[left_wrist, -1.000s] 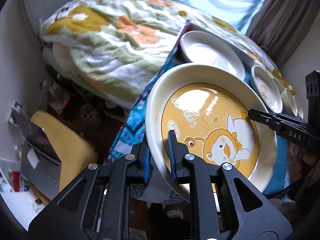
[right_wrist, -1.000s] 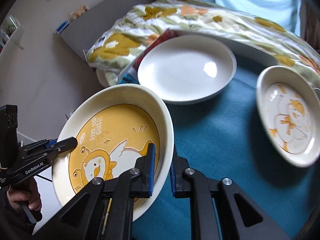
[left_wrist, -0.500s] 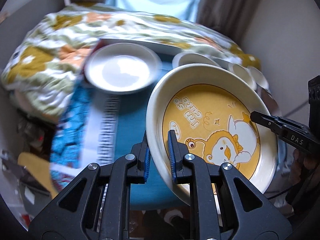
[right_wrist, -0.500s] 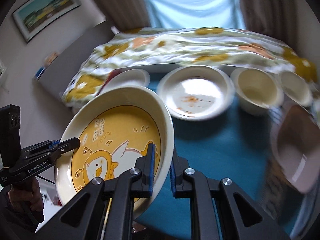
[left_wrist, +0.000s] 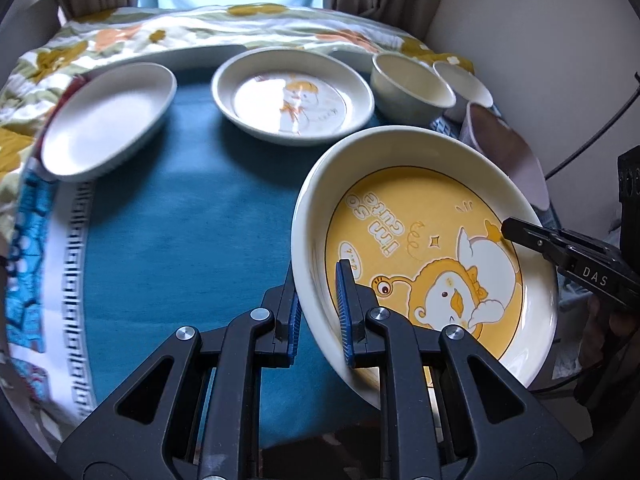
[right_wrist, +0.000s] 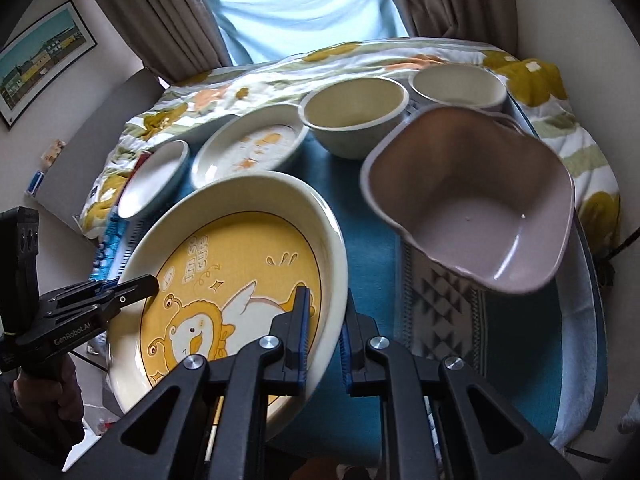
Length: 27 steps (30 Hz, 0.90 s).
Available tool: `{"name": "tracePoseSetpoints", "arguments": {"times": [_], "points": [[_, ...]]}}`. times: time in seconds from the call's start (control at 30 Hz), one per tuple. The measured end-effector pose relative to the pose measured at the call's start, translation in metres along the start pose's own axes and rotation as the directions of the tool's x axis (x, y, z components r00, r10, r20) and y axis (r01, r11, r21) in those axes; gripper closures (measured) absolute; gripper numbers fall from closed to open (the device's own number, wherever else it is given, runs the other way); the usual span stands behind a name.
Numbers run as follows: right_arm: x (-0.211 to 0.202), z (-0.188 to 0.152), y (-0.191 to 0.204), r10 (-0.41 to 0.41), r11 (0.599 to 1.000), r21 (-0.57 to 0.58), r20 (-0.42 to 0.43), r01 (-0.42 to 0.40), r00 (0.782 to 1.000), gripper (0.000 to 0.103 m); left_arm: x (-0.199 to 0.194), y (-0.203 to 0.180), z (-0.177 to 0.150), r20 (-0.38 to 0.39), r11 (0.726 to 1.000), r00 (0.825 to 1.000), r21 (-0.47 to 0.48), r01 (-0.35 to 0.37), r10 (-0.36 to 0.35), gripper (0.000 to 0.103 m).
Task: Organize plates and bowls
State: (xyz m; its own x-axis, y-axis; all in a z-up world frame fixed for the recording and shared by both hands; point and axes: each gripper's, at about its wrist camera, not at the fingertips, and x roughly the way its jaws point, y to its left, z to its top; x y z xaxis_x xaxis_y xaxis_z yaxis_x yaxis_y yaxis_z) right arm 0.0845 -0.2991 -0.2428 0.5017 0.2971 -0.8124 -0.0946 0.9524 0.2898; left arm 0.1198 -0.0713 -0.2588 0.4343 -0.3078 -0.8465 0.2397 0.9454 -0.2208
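We hold the yellow plate [left_wrist: 424, 256], glazed, rigid, likely slippery and breakable, by opposite rims, left gripper [left_wrist: 318, 312] and right gripper [right_wrist: 325, 336] fingers pinched narrow on it, near the pink bowl [right_wrist: 472, 204].

Three plates: yellow plate [left_wrist: 424, 248], white plate [left_wrist: 104, 120], duck plate [left_wrist: 292, 96]; three bowls: two cream bowls [right_wrist: 356, 120] [right_wrist: 460, 86], one mauve bowl [right_wrist: 472, 204]; two grippers [left_wrist: 318, 312] [right_wrist: 324, 340]; one cloth [left_wrist: 180, 220]; one blanket [right_wrist: 248, 80].

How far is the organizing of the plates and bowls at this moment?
Done: nothing is stacked yet. In hand: the left claw and right claw both grip the yellow plate by its rim. Left: white plate, duck plate, two bowls, pink basin.
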Motion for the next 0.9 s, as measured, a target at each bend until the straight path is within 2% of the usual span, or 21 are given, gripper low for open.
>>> {"name": "tracePoseSetpoints", "arguments": {"times": [0.13,0.4,0.57,0.7,0.9], "points": [[0.015,-0.004,-0.014,0.006,1.0,0.0,0.014,-0.006,1.0,0.091,0.021,0.002,-0.001,0.01,1.0,1.0,0.003,-0.012,0.012,0.089],[0.033,-0.012,-0.028,0.038,0.999,0.003,0.034,-0.039,0.999,0.091,0.038,0.005,-0.007,0.026,0.999,0.999,0.023,-0.036,0.036,0.089],[0.034,-0.02,-0.029,0.045,0.999,-0.015,0.041,-0.045,0.998,0.09,0.041,0.001,-0.013,0.046,0.997,0.997,0.039,-0.066,0.064,0.088],[0.033,-0.021,-0.03,0.048,0.999,-0.014,0.046,-0.048,0.998,0.09,0.042,-0.002,-0.014,0.052,0.995,0.995,0.052,-0.083,0.081,0.083],[0.026,-0.022,-0.035,0.052,0.998,0.016,0.06,-0.053,0.997,0.09,0.037,-0.002,-0.015,0.065,0.993,0.993,0.052,-0.103,0.099,0.083]]}}
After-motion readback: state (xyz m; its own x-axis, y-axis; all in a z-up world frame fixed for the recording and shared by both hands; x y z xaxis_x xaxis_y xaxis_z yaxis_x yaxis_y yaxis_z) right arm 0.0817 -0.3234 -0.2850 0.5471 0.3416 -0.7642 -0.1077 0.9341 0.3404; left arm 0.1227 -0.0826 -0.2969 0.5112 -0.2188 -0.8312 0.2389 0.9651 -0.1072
